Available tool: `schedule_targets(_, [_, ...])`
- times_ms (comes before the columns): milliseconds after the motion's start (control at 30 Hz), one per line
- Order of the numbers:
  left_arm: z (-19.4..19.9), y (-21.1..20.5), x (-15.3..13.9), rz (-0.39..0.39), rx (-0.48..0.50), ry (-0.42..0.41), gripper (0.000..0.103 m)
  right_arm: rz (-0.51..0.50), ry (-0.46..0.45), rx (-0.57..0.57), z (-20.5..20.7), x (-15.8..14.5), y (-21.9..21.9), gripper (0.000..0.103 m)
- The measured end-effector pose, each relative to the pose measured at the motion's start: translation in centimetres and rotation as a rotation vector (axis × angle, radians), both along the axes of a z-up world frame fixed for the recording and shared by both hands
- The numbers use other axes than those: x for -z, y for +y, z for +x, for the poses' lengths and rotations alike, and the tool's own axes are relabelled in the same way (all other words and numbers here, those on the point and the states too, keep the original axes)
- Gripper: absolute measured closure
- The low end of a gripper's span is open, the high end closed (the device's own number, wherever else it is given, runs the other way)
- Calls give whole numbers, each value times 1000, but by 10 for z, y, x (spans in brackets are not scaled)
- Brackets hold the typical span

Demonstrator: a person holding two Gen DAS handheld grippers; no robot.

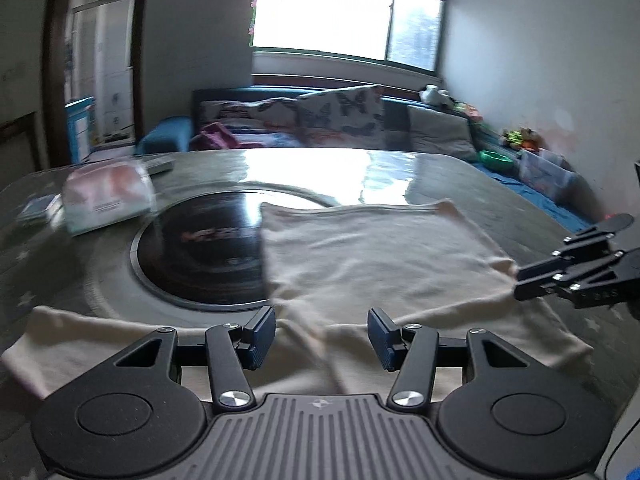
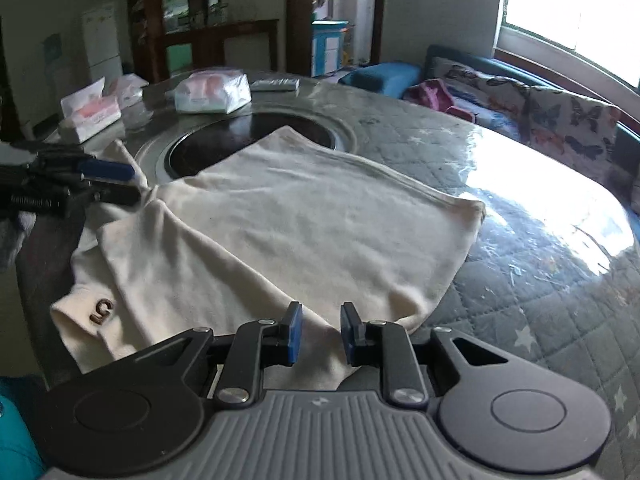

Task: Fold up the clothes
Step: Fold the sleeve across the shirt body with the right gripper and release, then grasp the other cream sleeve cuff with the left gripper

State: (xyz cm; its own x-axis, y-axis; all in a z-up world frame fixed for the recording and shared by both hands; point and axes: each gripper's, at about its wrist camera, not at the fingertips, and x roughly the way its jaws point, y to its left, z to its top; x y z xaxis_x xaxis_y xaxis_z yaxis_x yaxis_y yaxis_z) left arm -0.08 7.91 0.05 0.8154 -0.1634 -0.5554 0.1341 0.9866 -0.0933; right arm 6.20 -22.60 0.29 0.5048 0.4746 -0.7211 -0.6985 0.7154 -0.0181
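Note:
A cream garment (image 1: 372, 256) lies partly folded on the round table, its far part laid over a black inset hotplate (image 1: 204, 256). In the right wrist view the garment (image 2: 304, 232) shows a folded body and a sleeve with a small brown logo (image 2: 101, 311) at the near left. My left gripper (image 1: 322, 336) is open, empty, just above the garment's near edge. My right gripper (image 2: 320, 334) is open, empty, over the garment's near corner. The right gripper also shows in the left wrist view (image 1: 576, 268) at the garment's right corner. The left gripper shows in the right wrist view (image 2: 76, 184).
Tissue packs (image 2: 212, 92) (image 2: 90, 114) and a remote (image 2: 276, 85) sit at the table's far side. The quilted table cover (image 2: 540, 272) has a glossy plastic sheet over it. A sofa with butterfly cushions (image 1: 340, 114) stands beyond the table under the window.

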Motion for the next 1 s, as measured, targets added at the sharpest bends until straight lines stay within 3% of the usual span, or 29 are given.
schedule_targets(200, [3,22,9,-7,-72,36,48,-7,59,-75,13,5,-5,84])
schedule_targets(333, [5,33,16,-9,-107,61,48,-11,75,-107,14,4,-7,98])
schedule_targets(733, [11,33,20,21,-128,80,48,-1,56,-54,9,1,-22,98])
schedule_targets(833, [7,27,9,15,-108,52,48,34,35,-44,3,-6,-24,96])
schedule_targets(1000, [-4,-2,-6,-4,10,-1,50,62,34,-80,-19,-16,-25,94])
